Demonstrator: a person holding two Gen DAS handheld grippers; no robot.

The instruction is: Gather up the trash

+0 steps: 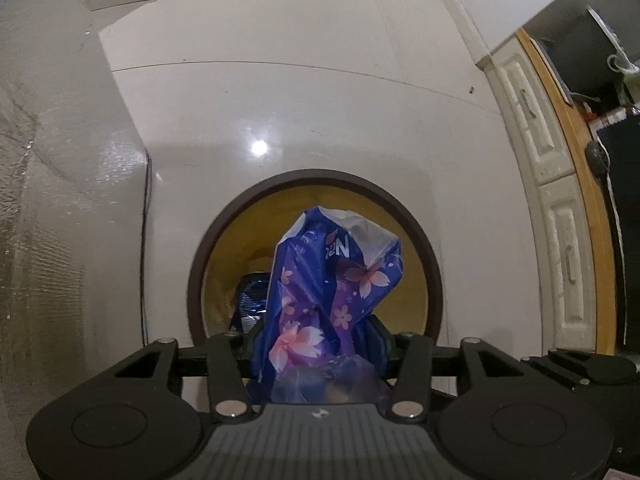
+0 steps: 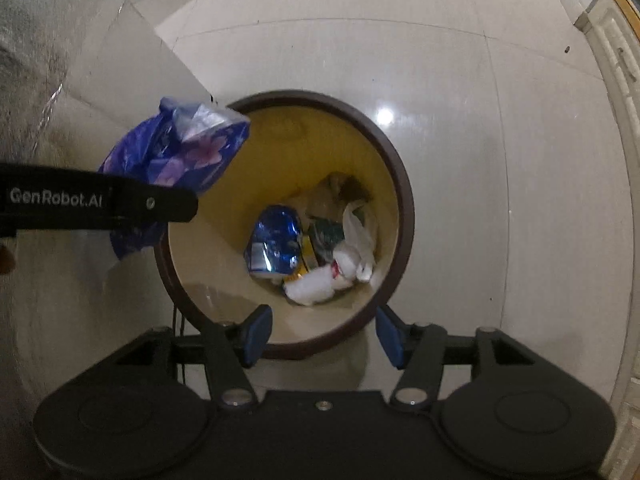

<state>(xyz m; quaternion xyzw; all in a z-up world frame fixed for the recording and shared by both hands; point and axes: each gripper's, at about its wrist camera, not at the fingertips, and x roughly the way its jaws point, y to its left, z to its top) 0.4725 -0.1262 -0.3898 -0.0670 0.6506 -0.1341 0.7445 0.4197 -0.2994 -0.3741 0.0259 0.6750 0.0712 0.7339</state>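
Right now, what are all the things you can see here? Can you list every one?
Wrapper: one, blue-purple with pink flowers, pinched in the left gripper above the bin's rim.
Trash bin: one, round, dark brown rim, yellowish inside, on the floor.
Shiny foil bag: one, blue, at the bin's bottom.
White plastic bag: one, beside it in the bin.
Other scraps: several, white, green and yellow, exact kind unclear.
Floor: pale glossy tiles.
Cabinet: cream panelled doors, right side.
Left gripper: black, shut on the wrapper.
Right gripper: black with blue pads, open over the bin.
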